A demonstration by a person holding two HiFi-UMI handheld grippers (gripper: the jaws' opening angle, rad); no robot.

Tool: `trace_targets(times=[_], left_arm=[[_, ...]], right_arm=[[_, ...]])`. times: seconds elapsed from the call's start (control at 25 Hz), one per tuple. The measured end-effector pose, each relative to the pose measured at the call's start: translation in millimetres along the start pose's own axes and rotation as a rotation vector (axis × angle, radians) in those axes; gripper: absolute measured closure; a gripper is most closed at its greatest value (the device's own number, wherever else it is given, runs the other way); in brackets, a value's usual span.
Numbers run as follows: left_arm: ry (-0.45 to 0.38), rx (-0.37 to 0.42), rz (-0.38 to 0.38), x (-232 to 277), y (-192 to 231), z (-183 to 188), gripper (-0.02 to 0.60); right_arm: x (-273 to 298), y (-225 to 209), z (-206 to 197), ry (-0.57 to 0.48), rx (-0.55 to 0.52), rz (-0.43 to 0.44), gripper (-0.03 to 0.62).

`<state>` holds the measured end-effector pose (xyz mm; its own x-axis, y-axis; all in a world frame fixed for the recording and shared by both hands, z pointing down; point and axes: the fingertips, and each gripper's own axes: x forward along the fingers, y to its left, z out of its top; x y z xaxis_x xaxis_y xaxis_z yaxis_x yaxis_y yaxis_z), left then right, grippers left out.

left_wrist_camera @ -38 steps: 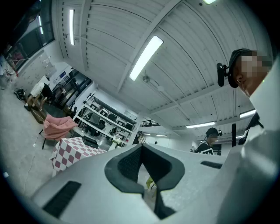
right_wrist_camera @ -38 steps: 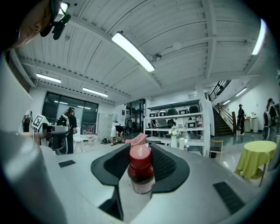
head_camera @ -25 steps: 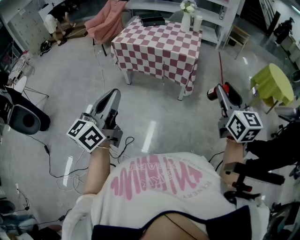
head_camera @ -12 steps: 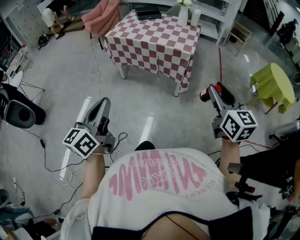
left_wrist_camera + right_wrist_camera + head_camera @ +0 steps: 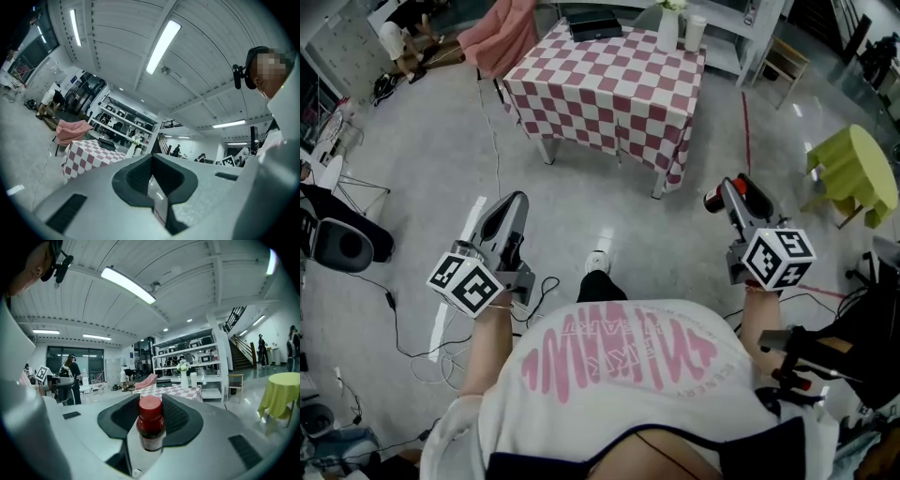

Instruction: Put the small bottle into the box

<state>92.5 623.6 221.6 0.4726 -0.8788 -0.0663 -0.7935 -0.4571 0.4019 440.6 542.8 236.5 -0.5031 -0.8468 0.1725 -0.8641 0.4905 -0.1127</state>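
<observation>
We carry the bottle [image 5: 151, 425], red-capped and upright, clamped between the jaws of the right gripper [image 5: 727, 190]. The left gripper [image 5: 514, 202] has its jaws together, empty. Both hang over the floor [image 5: 422, 159], well apart from the checked table [image 5: 609, 89], which bears a dark box [image 5: 593, 24].

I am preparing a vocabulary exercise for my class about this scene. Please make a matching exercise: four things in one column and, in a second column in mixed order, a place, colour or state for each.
Things:
1. small bottle
2. vase of flowers
3. left gripper
4. round table

Descriptions:
A. yellow-green in colour
B. jaws together, holding nothing
C. between the jaws of the right gripper
D. standing on the checked table

Pairs: 1-C, 2-D, 3-B, 4-A
</observation>
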Motion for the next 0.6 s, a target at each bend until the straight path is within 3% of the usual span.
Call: trace_targets(times=[0.24,0.6], left_arm=[[0.010,-0.006,-0.051,69.0,58.8,20.8,0.574],[-0.036,0.030,-0.135,163.8,145.6,100.4,0.574]], right_arm=[[72.2,-18.5,11.3,-0.007,0.020,-0.044,0.447],[200.2,-20.2,71.7,-0.063,-0.012,-0.065,0.447]])
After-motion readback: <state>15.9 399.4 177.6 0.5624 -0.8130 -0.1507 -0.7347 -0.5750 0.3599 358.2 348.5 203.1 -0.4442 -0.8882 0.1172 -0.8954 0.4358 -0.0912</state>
